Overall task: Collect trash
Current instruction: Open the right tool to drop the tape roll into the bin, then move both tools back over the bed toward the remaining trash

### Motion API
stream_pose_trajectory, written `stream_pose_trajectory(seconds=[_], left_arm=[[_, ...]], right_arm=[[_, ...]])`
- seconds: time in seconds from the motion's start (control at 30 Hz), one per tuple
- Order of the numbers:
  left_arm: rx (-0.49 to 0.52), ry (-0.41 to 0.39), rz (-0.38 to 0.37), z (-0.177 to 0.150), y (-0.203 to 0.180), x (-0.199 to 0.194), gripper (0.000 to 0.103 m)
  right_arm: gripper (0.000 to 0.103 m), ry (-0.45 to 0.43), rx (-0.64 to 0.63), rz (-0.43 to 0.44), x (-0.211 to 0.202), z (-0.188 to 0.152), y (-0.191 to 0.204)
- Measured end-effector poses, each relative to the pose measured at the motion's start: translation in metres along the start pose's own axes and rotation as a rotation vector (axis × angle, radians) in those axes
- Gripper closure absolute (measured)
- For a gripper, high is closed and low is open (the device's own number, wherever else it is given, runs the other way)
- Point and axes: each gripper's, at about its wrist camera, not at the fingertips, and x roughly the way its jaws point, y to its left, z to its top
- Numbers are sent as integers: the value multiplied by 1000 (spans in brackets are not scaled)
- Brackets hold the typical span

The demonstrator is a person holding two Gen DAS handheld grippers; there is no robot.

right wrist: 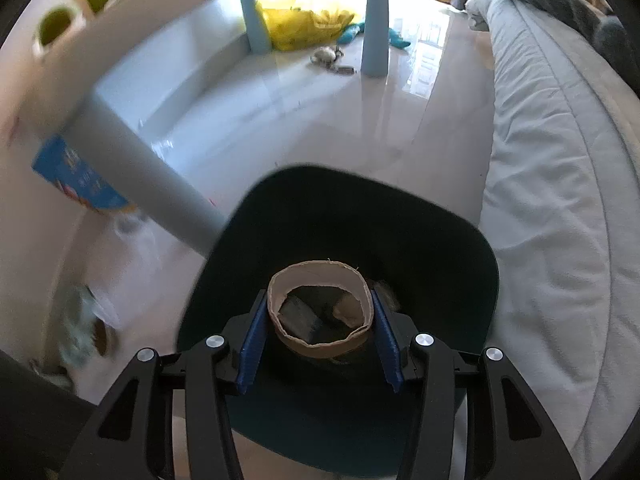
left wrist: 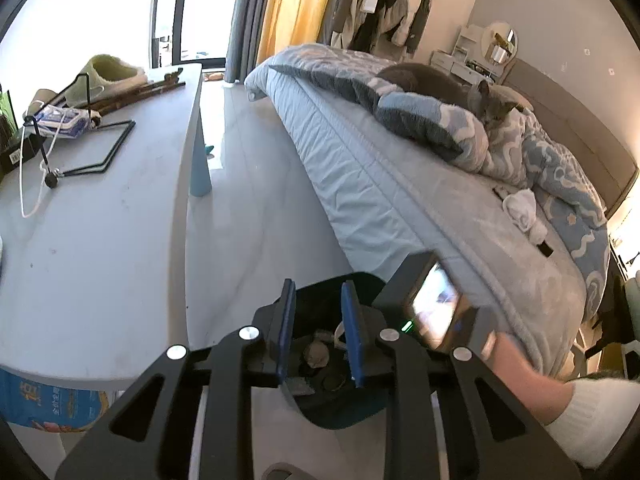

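A cardboard ring, open end up, is clamped between the blue pads of the right gripper, which is pointed steeply down. The ring is held directly above the mouth of a dark bin, and scraps of trash lying inside the bin are seen through it. The bin is stood on the pale glossy floor, between the grey worktop and the long edge of the bed.

The left gripper is held over the same bin with its jaws partly apart and nothing gripped between them; crumpled trash in the bin is seen through the gap. The back of the other gripper, with its lit screen, and a hand in a white cuff are seen just to its right.

Farther back on the worktop, a black wire stand, a white cable and a pack of wipes are laid near its far left corner. A grey cat is curled on the bed.
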Motion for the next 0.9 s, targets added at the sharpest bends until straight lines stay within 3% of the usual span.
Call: stream_pose_trajectory(seconds=[0.57,0.67,0.8,0.9], left_arm=[[27,-92,-29,22,-23,-34,78],[29,-91,-27,24,-24,-34,78],[45,-94,-7,26,-29,-35,77],[56,-95,1,27,-37,-34,70]], right_arm=[[52,110,-58,-64,30,-25,5],[39,109,-56,-64,27,-28,3],[38,84,-51,-61,16,-29,0],[37,51,-46,-54,3,-28,-2]])
